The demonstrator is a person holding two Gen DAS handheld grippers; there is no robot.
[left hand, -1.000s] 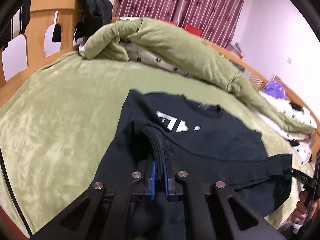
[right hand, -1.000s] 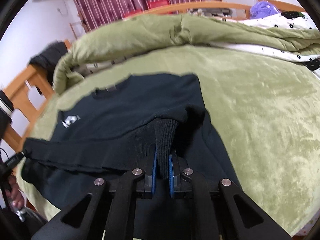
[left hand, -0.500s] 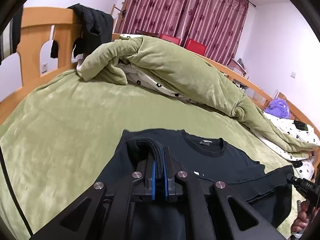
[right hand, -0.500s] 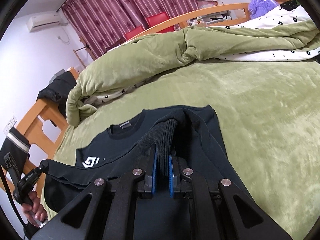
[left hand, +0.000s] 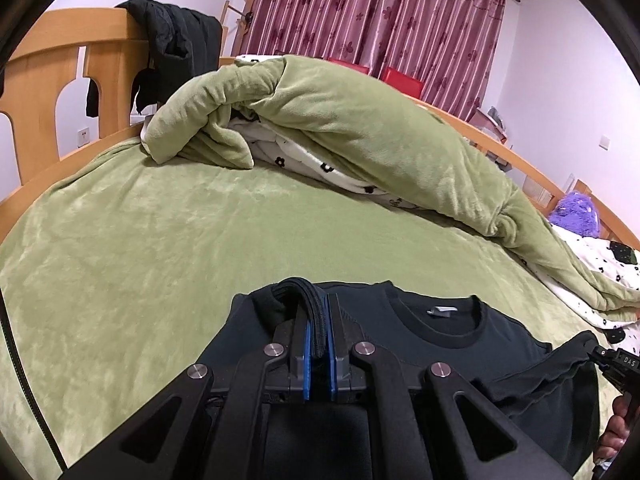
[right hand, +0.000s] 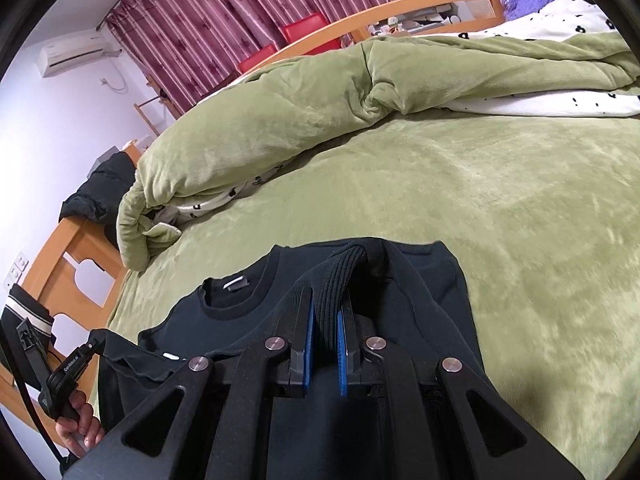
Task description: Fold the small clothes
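Observation:
A small black sweatshirt [left hand: 452,332] lies on the green bedspread, its collar facing away from me; it also shows in the right wrist view [right hand: 256,320]. My left gripper [left hand: 318,320] is shut on the ribbed hem at one corner. My right gripper [right hand: 326,312] is shut on the ribbed hem at the other corner. Both hold the hem folded up over the body, close to the shoulders. The white chest print is almost fully covered.
A rumpled green duvet [left hand: 340,120] with white flowered lining lies along the far side of the bed. A wooden bed frame [left hand: 52,72] with a black jacket [left hand: 176,52] draped on it stands at the left. A purple plush toy [left hand: 576,212] sits at the far right.
Both grippers have carried the hem forward over the sweatshirt toward the collar. The white chest print that showed a second ago is now covered by the folded half.

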